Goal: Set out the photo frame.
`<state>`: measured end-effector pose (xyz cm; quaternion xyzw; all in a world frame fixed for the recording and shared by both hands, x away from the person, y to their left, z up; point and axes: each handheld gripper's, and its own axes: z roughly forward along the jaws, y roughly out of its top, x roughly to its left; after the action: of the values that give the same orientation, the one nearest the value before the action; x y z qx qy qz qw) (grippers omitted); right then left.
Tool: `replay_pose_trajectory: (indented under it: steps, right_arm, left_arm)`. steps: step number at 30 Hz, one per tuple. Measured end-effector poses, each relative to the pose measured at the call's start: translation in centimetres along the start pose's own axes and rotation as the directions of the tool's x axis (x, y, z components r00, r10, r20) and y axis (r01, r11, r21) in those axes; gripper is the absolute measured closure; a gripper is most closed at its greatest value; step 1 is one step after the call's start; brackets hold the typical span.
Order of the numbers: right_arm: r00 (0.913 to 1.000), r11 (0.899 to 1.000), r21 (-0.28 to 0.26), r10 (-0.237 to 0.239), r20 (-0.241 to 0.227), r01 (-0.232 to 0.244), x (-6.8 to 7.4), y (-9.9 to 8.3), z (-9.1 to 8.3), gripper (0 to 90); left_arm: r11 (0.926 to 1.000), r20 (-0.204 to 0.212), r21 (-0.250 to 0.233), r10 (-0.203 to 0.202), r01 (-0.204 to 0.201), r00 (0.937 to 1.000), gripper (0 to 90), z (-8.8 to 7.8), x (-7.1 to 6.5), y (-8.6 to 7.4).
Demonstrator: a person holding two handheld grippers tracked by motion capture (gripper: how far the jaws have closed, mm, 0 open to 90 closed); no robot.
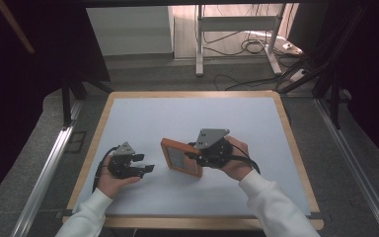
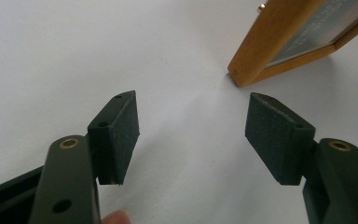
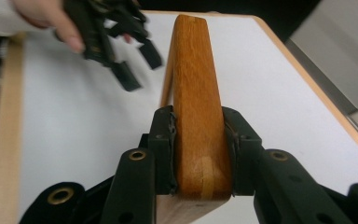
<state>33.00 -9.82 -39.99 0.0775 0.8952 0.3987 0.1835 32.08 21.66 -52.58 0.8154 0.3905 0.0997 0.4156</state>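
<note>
A wooden picture frame [image 1: 180,157] with a pale pane stands on its edge near the middle of the white tabletop [image 1: 227,118]. My right gripper [image 1: 193,153] comes at it from the right, shut on the frame's side rail. In the right gripper view the pads of the right gripper [image 3: 198,140] press on both faces of the orange-brown frame [image 3: 196,70]. My left gripper [image 1: 145,163] rests low at the left, open, with nothing between its pads [image 2: 191,135]. A corner of the frame [image 2: 279,42] lies ahead of it, apart from the jaws. The left gripper [image 3: 135,65] also appears far off in the right gripper view.
A wooden rim [image 1: 94,143] borders the tabletop. Beyond the far edge are a grey floor with loose cables [image 1: 249,47] and the legs of a metal stand [image 1: 200,44]. Dark curtains hang at both sides.
</note>
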Motion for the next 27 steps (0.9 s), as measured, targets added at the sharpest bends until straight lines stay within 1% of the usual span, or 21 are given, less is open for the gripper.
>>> replay_pose_trajectory:
  steps: [1, 2, 3, 4, 6, 7, 9, 10, 12, 13, 16, 17, 18, 19, 20, 21, 22, 24, 25, 26, 27]
  right_arm:
    - [0.9996, 1.0, 0.006, 0.026, 0.014, -0.026, -0.7, -0.3, 0.1, 67.6]
    - [0.9992, 0.999, 0.002, 0.039, 0.012, -0.039, -1.0, -0.4, 0.2, 67.3]
    - [0.9992, 0.999, 0.002, 0.039, 0.012, -0.039, -1.0, -0.4, 0.2, 67.3]
    - [0.9987, 0.999, 0.005, 0.049, 0.013, -0.049, -1.3, -0.4, 0.2, 66.6]
    - [0.9976, 0.998, 0.027, 0.057, 0.039, -0.058, -1.9, -0.4, 0.6, 63.1]
    - [0.9971, 0.998, 0.029, 0.058, 0.048, -0.059, -2.1, -0.4, 0.7, 62.0]
    - [0.9953, 0.996, 0.045, 0.074, 0.063, -0.077, -2.7, -0.6, 1.0, 59.3]
    - [0.9953, 0.996, 0.045, 0.074, 0.063, -0.077, -2.7, -0.6, 1.0, 59.3]
    - [0.9922, 0.993, 0.06, 0.093, 0.082, -0.098, -3.2, -0.8, 1.3, 56.3]
    - [0.9887, 0.99, 0.067, 0.115, 0.096, -0.122, -3.8, -1.0, 1.7, 54.0]
    - [0.985, 0.987, 0.075, 0.135, 0.108, -0.143, -4.5, -1.4, 2.0, 51.3]
    - [0.983, 0.985, 0.075, 0.145, 0.112, -0.154, -4.6, -1.5, 2.1, 50.6]
    - [0.983, 0.985, 0.075, 0.145, 0.112, -0.154, -4.6, -1.5, 2.1, 50.6]
    - [0.9804, 0.983, 0.07, 0.158, 0.117, -0.167, -4.8, -1.8, 2.3, 49.5]
    - [0.9804, 0.983, 0.07, 0.158, 0.117, -0.167, -4.8, -1.8, 2.3, 49.5]
    - [0.9773, 0.982, 0.061, 0.17, 0.126, -0.179, -4.8, -1.9, 2.3, 48.8]
    - [0.9764, 0.983, 0.054, 0.169, 0.135, -0.177, -4.8, -1.9, 2.2, 47.2]
    - [0.97, 0.981, 0.033, 0.186, 0.157, -0.193, -4.6, -1.9, 2.1, 39.1]
    - [0.97, 0.981, 0.033, 0.186, 0.157, -0.193, -4.6, -1.9, 2.1, 39.1]
    - [0.9655, 0.978, 0.023, 0.2, 0.168, -0.206, -4.6, -2.0, 1.9, 35.7]
    - [0.9591, 0.975, 0.008, 0.217, 0.182, -0.222, -4.6, -2.1, 1.7, 32.7]
  left_arm:
    - [1.0, 0.0, 0.002, 0.001, -0.001, 1.0, 34.8, 0.0, 0.0, 0.0]
    - [1.0, 0.0, 0.003, 0.007, -0.007, 1.0, 34.8, 0.1, 0.0, 0.0]
    - [1.0, 0.0, 0.003, 0.007, -0.007, 1.0, 34.8, 0.1, 0.0, 0.0]
    - [1.0, 0.001, 0.003, 0.007, -0.007, 1.0, 34.8, 0.1, 0.0, 0.0]
    - [1.0, 0.001, 0.003, 0.008, -0.008, 1.0, 34.7, 0.1, 0.0, 0.0]
    - [1.0, 0.002, 0.001, 0.006, -0.006, 1.0, 34.7, 0.1, 0.0, 0.0]
    - [1.0, 0.0, -0.003, 0.002, -0.002, 1.0, 34.7, 0.0, 0.0, 0.0]
    - [1.0, 0.0, -0.003, 0.002, -0.002, 1.0, 34.7, 0.0, 0.0, 0.0]
    - [1.0, 0.001, -0.004, 0.002, -0.002, 1.0, 34.7, 0.0, 0.0, 0.0]
    - [1.0, 0.001, -0.005, 0.003, -0.003, 1.0, 34.7, -0.1, 0.0, 0.0]
    - [1.0, 0.001, -0.006, 0.003, -0.003, 1.0, 34.7, -0.1, 0.0, 0.0]
    - [1.0, 0.002, -0.006, 0.003, -0.003, 1.0, 34.7, -0.1, 0.0, 0.0]
    - [1.0, 0.002, -0.006, 0.003, -0.003, 1.0, 34.7, -0.1, 0.0, 0.0]
    - [1.0, 0.002, -0.007, 0.003, -0.003, 1.0, 34.6, -0.1, 0.0, 0.0]
    - [1.0, 0.002, -0.007, 0.003, -0.003, 1.0, 34.6, -0.1, 0.0, 0.0]
    - [1.0, 0.003, -0.006, 0.002, -0.002, 1.0, 34.6, -0.1, 0.0, 0.0]
    - [1.0, 0.003, -0.006, 0.002, -0.002, 1.0, 34.6, -0.1, 0.0, 0.0]
    - [1.0, 0.003, -0.007, 0.002, -0.002, 1.0, 34.6, -0.1, -0.1, 0.0]
    - [1.0, 0.003, -0.007, 0.002, -0.002, 1.0, 34.6, -0.1, -0.1, 0.0]
    - [1.0, 0.003, -0.008, 0.001, -0.001, 1.0, 34.6, -0.1, -0.1, 0.0]
    - [1.0, 0.003, -0.008, 0.001, -0.001, 1.0, 34.6, -0.1, -0.1, 0.0]
